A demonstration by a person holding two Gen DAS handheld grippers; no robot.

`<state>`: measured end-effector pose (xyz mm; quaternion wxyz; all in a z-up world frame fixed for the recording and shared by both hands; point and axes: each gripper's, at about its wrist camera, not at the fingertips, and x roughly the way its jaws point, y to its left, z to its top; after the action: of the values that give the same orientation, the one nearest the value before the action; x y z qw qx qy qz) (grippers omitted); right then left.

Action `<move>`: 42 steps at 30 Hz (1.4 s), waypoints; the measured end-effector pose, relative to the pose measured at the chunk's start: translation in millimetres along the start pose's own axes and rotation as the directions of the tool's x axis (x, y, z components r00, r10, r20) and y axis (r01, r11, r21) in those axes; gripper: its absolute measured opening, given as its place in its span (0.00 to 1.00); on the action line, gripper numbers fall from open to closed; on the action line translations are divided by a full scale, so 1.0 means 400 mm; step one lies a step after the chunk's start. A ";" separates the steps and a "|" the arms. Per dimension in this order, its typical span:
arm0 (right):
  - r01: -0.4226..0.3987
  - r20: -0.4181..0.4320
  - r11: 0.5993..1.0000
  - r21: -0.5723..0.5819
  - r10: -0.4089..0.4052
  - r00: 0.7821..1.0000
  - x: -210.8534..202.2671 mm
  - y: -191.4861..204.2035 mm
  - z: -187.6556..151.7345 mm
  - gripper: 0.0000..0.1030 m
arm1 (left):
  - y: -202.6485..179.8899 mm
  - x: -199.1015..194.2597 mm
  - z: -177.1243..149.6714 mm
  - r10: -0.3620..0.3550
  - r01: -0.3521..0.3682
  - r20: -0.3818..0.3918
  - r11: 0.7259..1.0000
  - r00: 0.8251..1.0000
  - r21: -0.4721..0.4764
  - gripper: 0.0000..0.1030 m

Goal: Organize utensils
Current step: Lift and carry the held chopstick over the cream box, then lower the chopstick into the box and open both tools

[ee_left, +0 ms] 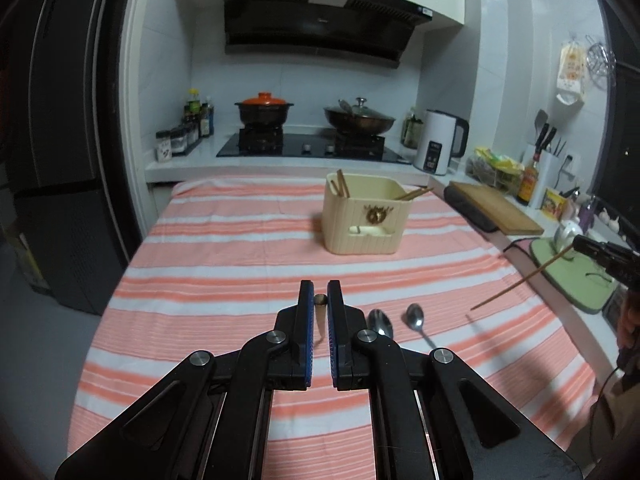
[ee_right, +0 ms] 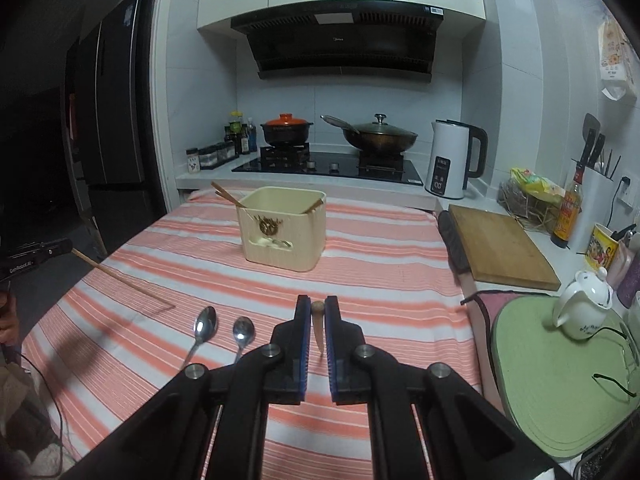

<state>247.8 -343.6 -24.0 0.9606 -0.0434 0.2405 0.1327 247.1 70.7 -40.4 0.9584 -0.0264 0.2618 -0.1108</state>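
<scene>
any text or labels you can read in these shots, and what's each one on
"GenRobot.AI", partly in shadow: on the side of the left gripper, seen from the right wrist view.
Range hood: a small centred logo and a barcode sticker, too small to read.
Kettle: panel markings, blurred.
Hanging bag: printed characters, unreadable.
Sauce bottle and yellow cup: labels blurred.
</scene>
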 end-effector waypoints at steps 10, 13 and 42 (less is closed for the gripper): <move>-0.086 0.045 0.996 0.002 0.086 0.995 -0.031 0.040 0.054 0.07 | -0.029 -0.023 0.057 -0.054 0.054 0.037 0.999 0.998 0.006 0.04; -0.101 0.058 0.995 0.005 0.101 0.993 -0.038 0.042 0.073 0.07 | -0.032 -0.029 0.083 -0.070 0.069 0.051 0.998 0.996 0.008 0.04; -0.118 0.217 0.993 0.018 0.111 0.970 0.312 0.063 0.422 0.07 | -0.138 0.303 0.492 -0.081 0.083 0.203 0.997 0.976 -0.001 0.04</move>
<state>422.8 -265.5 65.1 0.9722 -0.0002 0.1390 0.1882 437.7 -11.9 74.9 0.9745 -0.0529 0.1622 -0.1455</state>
